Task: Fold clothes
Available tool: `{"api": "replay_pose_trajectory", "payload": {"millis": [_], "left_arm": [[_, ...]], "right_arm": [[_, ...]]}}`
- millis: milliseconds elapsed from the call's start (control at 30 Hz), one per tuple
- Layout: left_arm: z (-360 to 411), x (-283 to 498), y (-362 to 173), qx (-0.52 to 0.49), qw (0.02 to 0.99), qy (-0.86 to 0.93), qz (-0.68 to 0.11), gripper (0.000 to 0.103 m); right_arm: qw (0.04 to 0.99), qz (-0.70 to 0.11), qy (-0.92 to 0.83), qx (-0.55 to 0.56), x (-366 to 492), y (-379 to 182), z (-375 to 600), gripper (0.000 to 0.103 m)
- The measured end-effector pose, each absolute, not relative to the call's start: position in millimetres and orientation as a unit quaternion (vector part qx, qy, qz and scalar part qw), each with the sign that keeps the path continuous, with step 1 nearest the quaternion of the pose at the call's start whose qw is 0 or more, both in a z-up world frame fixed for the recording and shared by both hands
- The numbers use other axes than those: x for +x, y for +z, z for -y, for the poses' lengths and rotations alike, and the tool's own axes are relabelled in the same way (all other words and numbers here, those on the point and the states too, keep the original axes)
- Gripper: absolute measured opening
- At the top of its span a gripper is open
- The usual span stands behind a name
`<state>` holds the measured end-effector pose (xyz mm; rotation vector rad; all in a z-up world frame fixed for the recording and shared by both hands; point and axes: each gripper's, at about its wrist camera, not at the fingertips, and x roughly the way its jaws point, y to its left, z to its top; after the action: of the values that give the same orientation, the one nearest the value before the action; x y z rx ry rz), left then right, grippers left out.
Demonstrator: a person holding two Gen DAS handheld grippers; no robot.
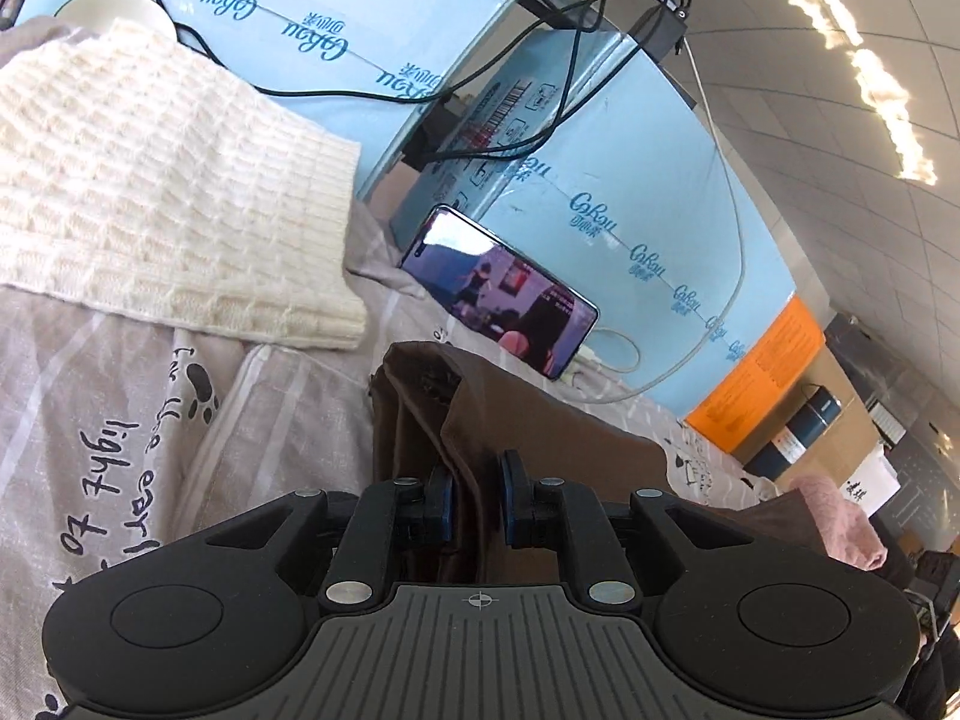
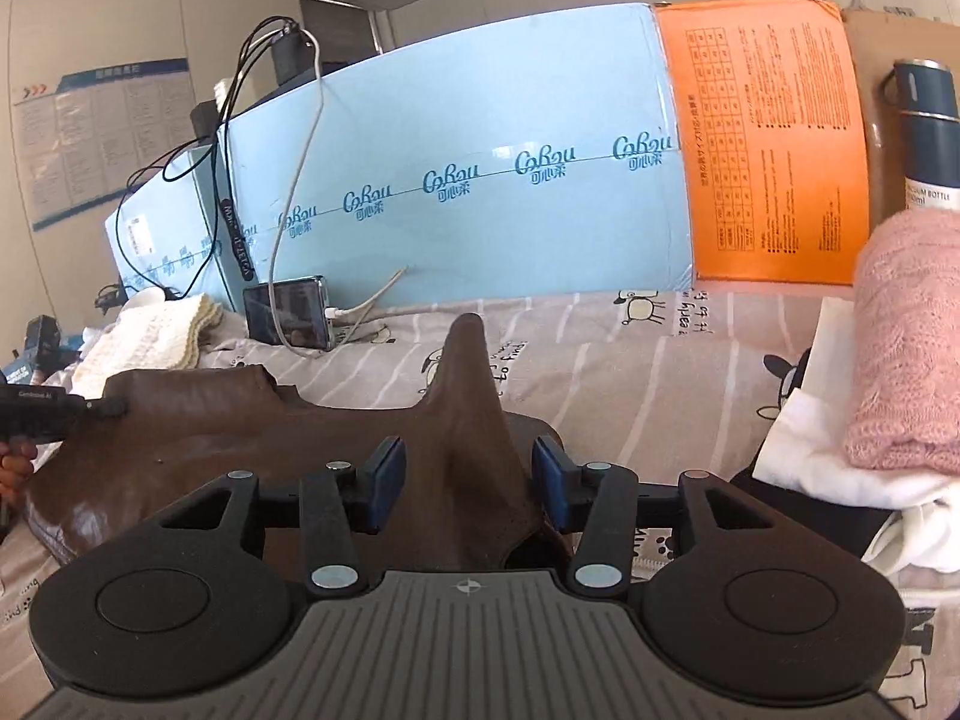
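A brown garment [image 1: 540, 420] lies on the printed grey bedsheet [image 1: 120, 420]. In the left wrist view my left gripper [image 1: 477, 501] has its jaws a narrow way apart, and a raised fold of the brown cloth runs between the pads. In the right wrist view the brown garment [image 2: 240, 438] spreads leftward, with one pinched peak standing up. My right gripper [image 2: 468, 480] is open around the base of that peak, and its blue pads are clear of the cloth on both sides. The left gripper [image 2: 114, 407] shows at the far left edge, at the garment's other end.
A folded cream knit [image 1: 168, 180] lies to the left, and a lit phone [image 1: 498, 294] on a cable leans on the light blue boxes [image 1: 630, 150]. To the right are a folded pink knit [image 2: 906, 336] on white cloth, an orange-faced box [image 2: 768, 150] and a dark blue bottle [image 2: 930, 138].
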<state>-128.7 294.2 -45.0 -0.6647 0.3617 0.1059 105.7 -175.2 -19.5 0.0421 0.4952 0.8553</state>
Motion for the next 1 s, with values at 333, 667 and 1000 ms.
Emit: {"api": "replay_pose_trajectory", "payload": {"millis": [333, 667, 1000], "left_arm": [[-283, -123, -33, -0.278, 0.947, 0.054, -0.152, 0.007], [-293, -114, -35, -0.258, 0.942, 0.131, -0.171, 0.055], [-288, -106, -35, -0.211, 0.932, 0.187, -0.227, 0.087]], "right_arm": [[0.899, -0.276, 0.324, 0.103, 117, -29, 175, 0.025], [0.915, -0.284, 0.275, 0.080, 117, -34, 171, 0.045], [0.920, -0.300, 0.246, 0.053, 122, -39, 166, 0.074]]}}
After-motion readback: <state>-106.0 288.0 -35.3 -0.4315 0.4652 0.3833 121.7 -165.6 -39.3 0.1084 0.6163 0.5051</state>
